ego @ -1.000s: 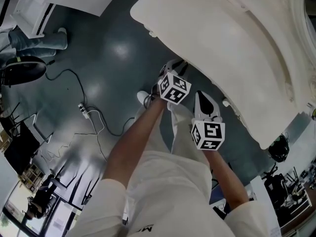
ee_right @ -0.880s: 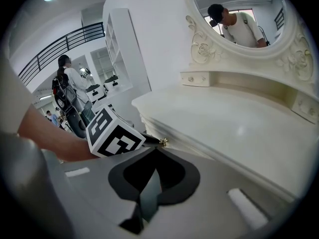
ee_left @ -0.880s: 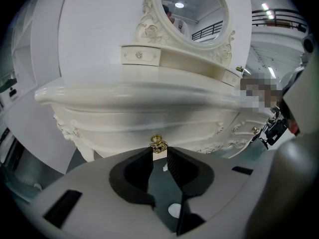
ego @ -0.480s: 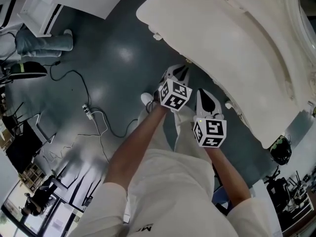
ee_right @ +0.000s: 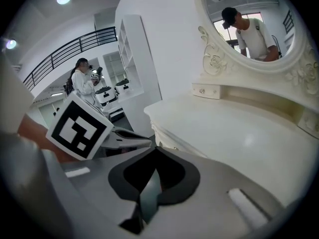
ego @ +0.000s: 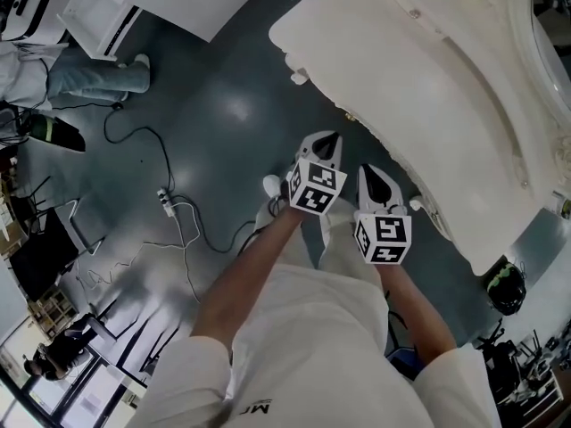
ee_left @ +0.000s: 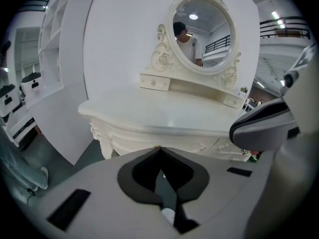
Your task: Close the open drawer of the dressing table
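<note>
Head view: the dressing table point(ego: 428, 105) is filling the upper right. The left gripper point(ego: 328, 141) and right gripper point(ego: 368, 172) are hovering side by side at centre, just off its curved edge, touching nothing.

Left gripper view: its jaws have just been closing and are meeting, with nothing between them. At centre, the table front point(ee_left: 130, 139) is showing no drawer standing out, so the drawer is probably already shut.

Right gripper view: its jaws are pressing together too, empty, with the tabletop lying at right.

In stepping away, a foot could be catching the floor cable point(ego: 178, 217) at the head view's left, or a gripper could be clipping the table edge.
</note>
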Action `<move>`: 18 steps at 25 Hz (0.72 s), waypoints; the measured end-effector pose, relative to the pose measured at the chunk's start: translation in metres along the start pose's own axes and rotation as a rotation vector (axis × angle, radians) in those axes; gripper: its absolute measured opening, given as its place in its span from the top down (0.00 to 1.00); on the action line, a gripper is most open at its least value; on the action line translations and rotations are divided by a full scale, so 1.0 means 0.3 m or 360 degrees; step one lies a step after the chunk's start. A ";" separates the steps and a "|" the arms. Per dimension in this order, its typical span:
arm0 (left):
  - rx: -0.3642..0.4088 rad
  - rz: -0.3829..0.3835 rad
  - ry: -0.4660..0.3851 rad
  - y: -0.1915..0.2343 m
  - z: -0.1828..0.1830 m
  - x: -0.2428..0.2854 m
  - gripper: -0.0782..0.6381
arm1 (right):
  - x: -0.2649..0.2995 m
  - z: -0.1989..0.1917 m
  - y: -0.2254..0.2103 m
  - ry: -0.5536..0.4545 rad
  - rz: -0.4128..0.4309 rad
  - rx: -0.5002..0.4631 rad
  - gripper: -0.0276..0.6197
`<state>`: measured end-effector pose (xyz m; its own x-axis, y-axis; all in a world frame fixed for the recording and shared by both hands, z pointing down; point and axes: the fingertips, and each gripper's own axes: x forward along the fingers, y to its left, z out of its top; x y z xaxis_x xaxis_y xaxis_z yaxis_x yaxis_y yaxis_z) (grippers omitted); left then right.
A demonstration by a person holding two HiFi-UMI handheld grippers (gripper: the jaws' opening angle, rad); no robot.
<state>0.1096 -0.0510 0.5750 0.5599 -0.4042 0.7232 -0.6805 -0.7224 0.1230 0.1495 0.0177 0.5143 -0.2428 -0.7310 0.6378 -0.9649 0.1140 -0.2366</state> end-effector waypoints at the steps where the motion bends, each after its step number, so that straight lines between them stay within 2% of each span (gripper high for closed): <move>1: -0.0006 0.0004 -0.0017 -0.004 0.013 -0.023 0.88 | -0.007 0.006 0.002 -0.0004 0.0004 -0.0007 0.95; 12: -0.0088 0.0117 -0.0135 -0.004 0.112 -0.279 0.88 | -0.097 0.113 0.077 -0.0086 0.0120 -0.0079 0.95; 18: -0.0199 0.0155 -0.0264 -0.014 0.181 -0.446 0.88 | -0.162 0.182 0.138 -0.0159 0.0194 -0.0165 0.95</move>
<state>0.0633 -0.0243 0.4406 0.5520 -0.5629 0.6152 -0.7825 -0.6047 0.1488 0.1269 0.0212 0.4336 -0.3521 -0.7702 0.5318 -0.9354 0.2705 -0.2275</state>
